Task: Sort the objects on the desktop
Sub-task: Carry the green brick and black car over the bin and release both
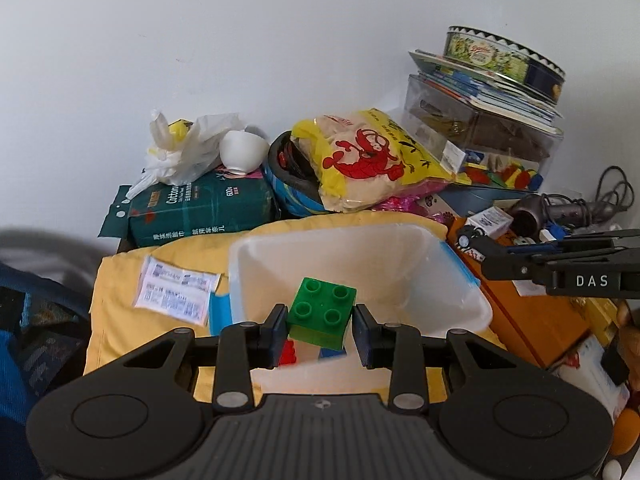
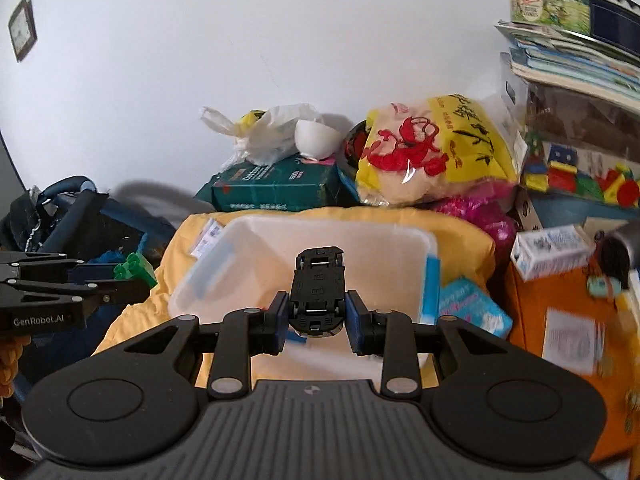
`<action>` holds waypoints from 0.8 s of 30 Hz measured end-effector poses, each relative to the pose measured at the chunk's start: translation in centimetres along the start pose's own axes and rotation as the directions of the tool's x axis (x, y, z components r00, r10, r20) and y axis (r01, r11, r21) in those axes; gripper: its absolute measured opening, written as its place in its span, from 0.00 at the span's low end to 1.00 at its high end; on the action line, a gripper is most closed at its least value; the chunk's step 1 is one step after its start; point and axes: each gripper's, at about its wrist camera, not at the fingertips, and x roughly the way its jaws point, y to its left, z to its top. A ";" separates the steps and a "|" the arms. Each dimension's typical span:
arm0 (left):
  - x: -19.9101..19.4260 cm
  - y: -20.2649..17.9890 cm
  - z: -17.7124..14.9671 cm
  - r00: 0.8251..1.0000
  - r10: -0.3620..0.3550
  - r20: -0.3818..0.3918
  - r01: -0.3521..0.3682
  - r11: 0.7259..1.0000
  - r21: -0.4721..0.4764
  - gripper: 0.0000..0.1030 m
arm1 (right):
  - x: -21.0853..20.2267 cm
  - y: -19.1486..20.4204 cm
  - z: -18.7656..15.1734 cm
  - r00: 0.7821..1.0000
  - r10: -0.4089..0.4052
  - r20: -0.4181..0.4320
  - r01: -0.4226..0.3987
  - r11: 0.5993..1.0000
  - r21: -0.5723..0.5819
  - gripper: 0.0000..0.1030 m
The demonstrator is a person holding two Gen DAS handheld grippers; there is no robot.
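My left gripper [image 1: 320,326] is shut on a green four-stud brick [image 1: 322,312] and holds it over the near edge of a clear plastic bin [image 1: 452,276]. A red brick [image 1: 287,353] and a blue brick [image 1: 332,353] lie in the bin below it. My right gripper [image 2: 317,316] is shut on a black toy car [image 2: 319,292], held underside up over the same bin [image 2: 400,240]. The left gripper with the green brick [image 2: 134,266] shows at the left of the right wrist view. The right gripper shows at the right of the left wrist view [image 1: 560,268].
The bin sits on a yellow cloth [image 1: 120,280]. Behind it are a green cotton-tissue pack [image 1: 200,208], a white cup [image 1: 243,154], a yellow lobster-print bag [image 1: 368,160] and a clear box under books and a tin [image 1: 500,64]. An orange box [image 2: 568,320] stands at right.
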 end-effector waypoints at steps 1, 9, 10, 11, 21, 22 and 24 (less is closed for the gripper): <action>0.4 0.0 0.5 1.000 -0.001 -0.008 0.001 1.000 0.004 0.37 | 0.4 -0.2 0.6 1.000 0.000 -0.017 0.000 1.000 -0.007 0.32; 5.2 0.7 4.2 0.987 -0.033 -0.157 0.026 0.999 -0.045 0.37 | 4.5 -2.0 3.3 0.986 -0.011 -0.166 0.019 0.999 0.048 0.32; 5.6 0.7 4.6 0.986 -0.018 -0.165 0.012 0.999 -0.036 0.37 | 5.0 -2.1 3.5 0.984 -0.019 -0.177 0.029 0.998 0.052 0.32; 6.1 0.7 5.0 0.984 -0.014 -0.177 0.008 0.999 -0.036 0.37 | 5.3 -2.2 3.7 0.982 -0.027 -0.186 0.038 0.998 0.056 0.32; 9.4 0.5 5.6 0.966 0.035 -0.257 -0.036 0.999 0.000 0.37 | 8.5 -1.5 4.1 0.959 -0.056 -0.279 0.064 0.998 0.020 0.32; 9.6 0.5 5.5 0.965 0.039 -0.260 -0.038 0.999 0.006 0.37 | 8.8 -1.5 4.0 0.957 -0.056 -0.285 0.066 0.998 0.022 0.32; 9.8 0.4 5.3 0.964 0.051 -0.260 -0.049 0.999 0.014 0.50 | 9.3 -1.7 3.9 0.953 -0.060 -0.296 0.072 0.997 0.031 0.33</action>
